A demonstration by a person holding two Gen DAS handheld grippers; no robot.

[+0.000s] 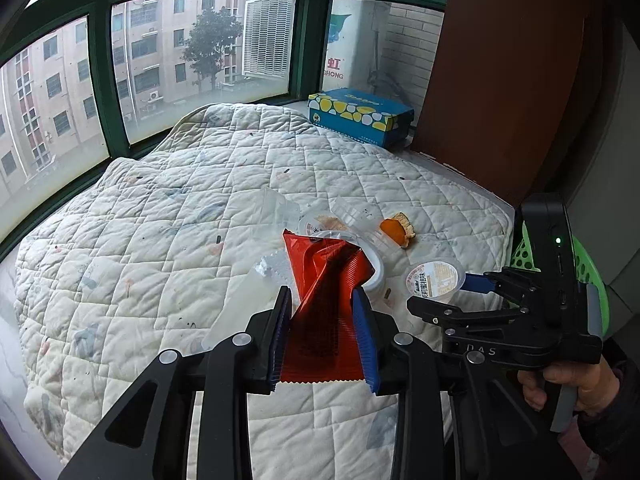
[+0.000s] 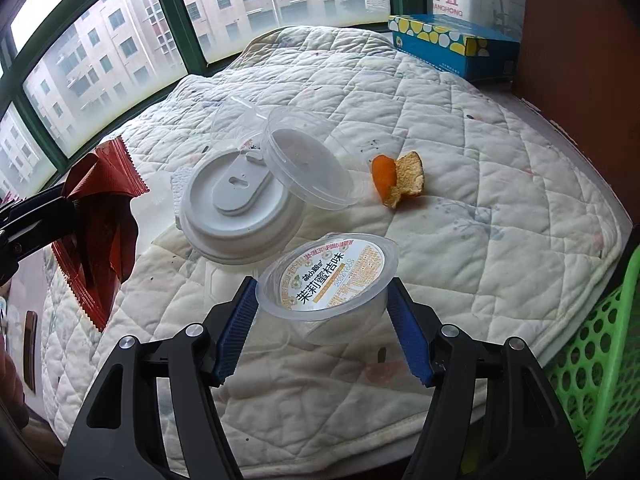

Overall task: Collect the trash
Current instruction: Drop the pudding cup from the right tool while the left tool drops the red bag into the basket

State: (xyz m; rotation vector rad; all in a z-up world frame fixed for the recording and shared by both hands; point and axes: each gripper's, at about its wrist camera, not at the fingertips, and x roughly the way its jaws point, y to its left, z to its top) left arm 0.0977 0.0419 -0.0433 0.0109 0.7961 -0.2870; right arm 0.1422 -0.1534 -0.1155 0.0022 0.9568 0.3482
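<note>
Jaws of left gripper [image 1: 322, 336] clamped on red wrapper [image 1: 326, 280], right gripper [image 2: 324, 328] on jelly cup [image 2: 328, 276].

A crumpled red foil wrapper [image 1: 324, 312] is clamped upright between blue gripper pads. A sealed clear jelly cup [image 2: 328, 280] with an orange-and-white printed lid tilts between the other pair. On the quilted pad [image 2: 480, 200], near its right edge, lie a white cup lid [image 2: 236, 208], a clear tub [image 2: 304, 160] and orange peel [image 2: 396, 178].

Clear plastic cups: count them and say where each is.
2: the labelled cup sits between the right gripper fingers; an empty cup leans on the white lid. More may hide behind.
</note>
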